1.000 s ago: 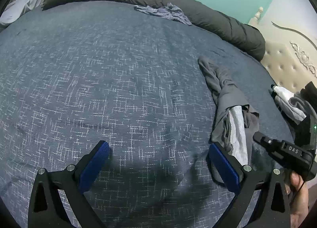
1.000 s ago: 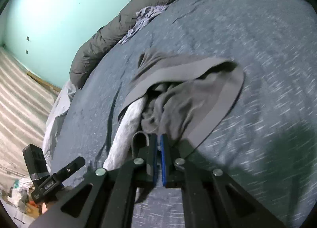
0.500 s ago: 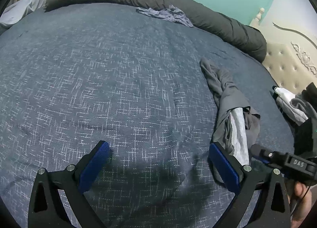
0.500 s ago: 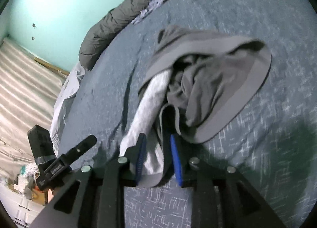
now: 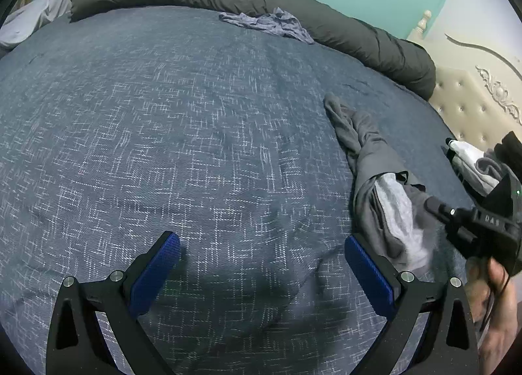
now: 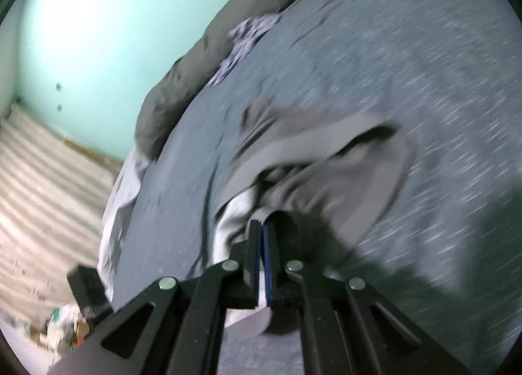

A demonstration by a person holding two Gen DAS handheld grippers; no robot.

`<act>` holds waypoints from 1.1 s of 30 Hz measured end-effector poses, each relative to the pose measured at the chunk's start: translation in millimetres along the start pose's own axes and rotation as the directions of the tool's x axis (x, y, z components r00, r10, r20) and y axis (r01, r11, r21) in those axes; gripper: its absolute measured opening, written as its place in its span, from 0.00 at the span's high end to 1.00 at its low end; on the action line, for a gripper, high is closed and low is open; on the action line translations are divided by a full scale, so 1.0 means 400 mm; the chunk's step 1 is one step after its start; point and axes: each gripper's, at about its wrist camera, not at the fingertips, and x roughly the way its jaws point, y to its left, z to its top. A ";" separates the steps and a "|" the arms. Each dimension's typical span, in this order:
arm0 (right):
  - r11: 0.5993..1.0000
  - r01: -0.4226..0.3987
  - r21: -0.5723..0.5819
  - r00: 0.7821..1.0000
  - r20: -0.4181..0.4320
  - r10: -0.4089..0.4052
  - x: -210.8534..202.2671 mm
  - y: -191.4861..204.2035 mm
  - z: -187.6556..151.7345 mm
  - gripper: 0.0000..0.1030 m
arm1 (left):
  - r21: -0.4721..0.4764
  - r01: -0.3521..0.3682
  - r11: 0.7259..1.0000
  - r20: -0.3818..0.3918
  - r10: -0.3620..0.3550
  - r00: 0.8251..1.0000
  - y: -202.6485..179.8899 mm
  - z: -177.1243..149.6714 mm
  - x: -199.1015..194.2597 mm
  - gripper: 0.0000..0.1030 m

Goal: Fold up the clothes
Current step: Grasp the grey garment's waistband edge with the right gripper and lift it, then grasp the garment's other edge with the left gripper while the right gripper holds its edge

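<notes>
The right tongs (image 6: 262, 238) are pinching the near edge of the limp, light grey garment (image 5: 368, 159) lying crumpled on the bed (image 5: 195, 133), while the left tongs (image 5: 261, 264) are hovering spread wide, holding nothing.

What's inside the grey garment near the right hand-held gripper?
A lighter grey lining shows through the opening of the grey garment, and the right hand-held gripper is pinched shut on its edge. Deeper inside is covered by folds.

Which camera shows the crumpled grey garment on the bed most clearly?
The left wrist view: the crumpled grey garment appears sharp and whole, stretched along the blue bedspread. The right wrist view shows it closer but motion-blurred, its edge pinched in the right gripper.
</notes>
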 end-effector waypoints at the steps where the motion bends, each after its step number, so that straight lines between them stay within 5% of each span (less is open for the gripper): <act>1: 0.999 0.035 -0.004 0.999 0.009 -0.035 -0.011 -0.014 0.003 0.99 | 0.001 0.000 1.000 -0.002 0.000 1.000 -0.001 0.000 0.001 0.00; 7: 0.989 0.142 -0.052 0.990 -0.010 -0.143 -0.012 -0.035 -0.009 0.99 | 0.023 0.018 1.000 -0.009 -0.018 1.000 -0.025 0.010 0.017 0.00; 18: 0.994 0.111 -0.002 0.993 -0.041 -0.111 -0.006 -0.072 -0.005 0.99 | 0.156 0.027 0.987 -0.056 -0.018 0.998 -0.139 0.133 0.099 0.00; 33: 0.996 0.079 0.029 0.996 -0.043 -0.077 -0.013 -0.082 0.013 0.99 | 0.357 0.050 0.933 -0.163 0.009 0.987 -0.336 0.212 0.257 0.00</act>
